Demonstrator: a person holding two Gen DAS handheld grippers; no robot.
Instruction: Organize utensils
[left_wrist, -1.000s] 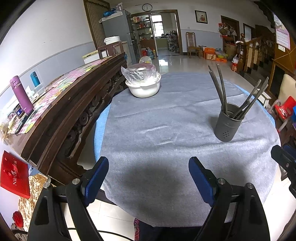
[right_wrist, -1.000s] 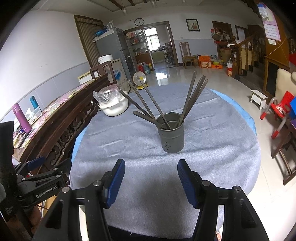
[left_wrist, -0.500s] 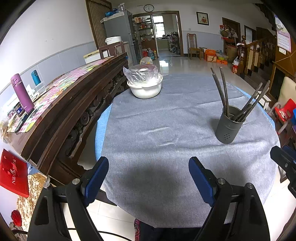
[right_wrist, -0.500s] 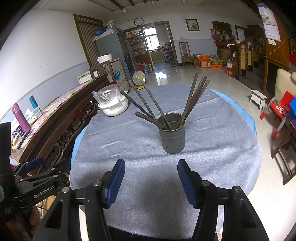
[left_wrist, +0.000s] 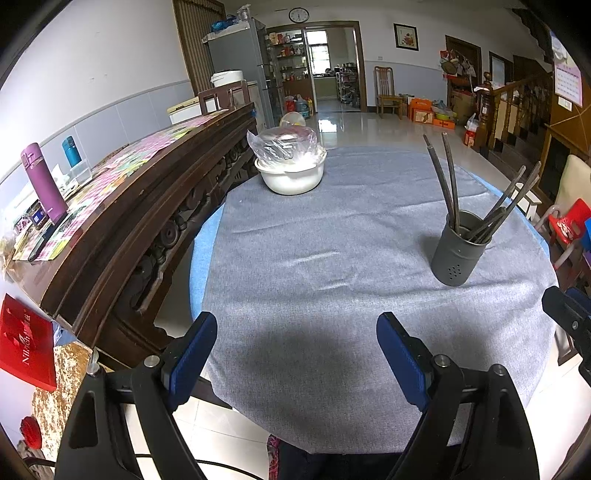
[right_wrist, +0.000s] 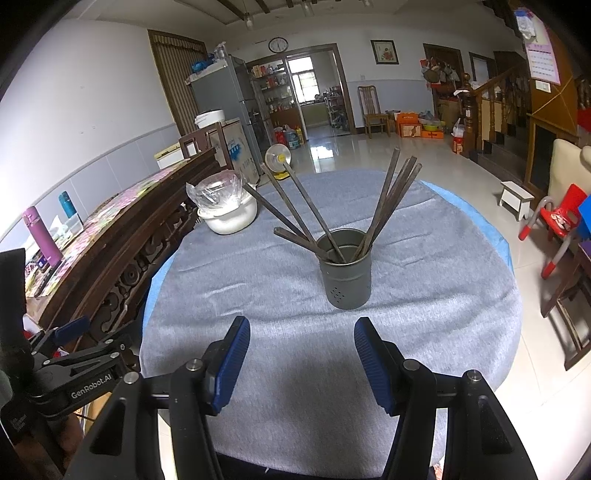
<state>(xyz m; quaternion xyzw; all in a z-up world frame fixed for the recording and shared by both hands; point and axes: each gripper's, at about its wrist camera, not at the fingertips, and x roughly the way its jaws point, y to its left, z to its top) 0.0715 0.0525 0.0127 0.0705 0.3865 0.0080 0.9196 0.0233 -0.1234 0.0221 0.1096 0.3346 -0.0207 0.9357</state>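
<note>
Both blue-padded fingers of the left gripper (left_wrist: 297, 354) are standing wide apart with nothing between them, hanging over the near edge of the round table (left_wrist: 332, 266) in the left wrist view. A grey cloth is covering the table, and a blue underlayer is showing along its left and right rim. Ahead and to the right, well apart from the left gripper, a dark grey holder (left_wrist: 460, 249) is standing upright on the cloth, and the utensils (left_wrist: 448, 184), long dark sticks, are leaning out of it in two bunches. At the far side a white bowl (left_wrist: 291, 177) is sitting with a crumpled clear plastic bag on top. A carved dark wooden sideboard (left_wrist: 147, 206) is running close along the table's left edge. Wide bare cloth is lying between the gripper and the holder. Part of the right gripper (left_wrist: 569, 325) is peeking in at the right border.

From the right wrist view, the right gripper (right_wrist: 301, 360) is likewise gaping, gripping nothing, above the near cloth. The holder (right_wrist: 345, 269) is standing straight ahead, near the fingers but not touching them, with the utensils (right_wrist: 391, 206) fanning left and right. The bowl (right_wrist: 229, 218) is sitting farther back left, near the sideboard (right_wrist: 122, 251). The left gripper (right_wrist: 74, 354) is showing at the lower left.
</note>
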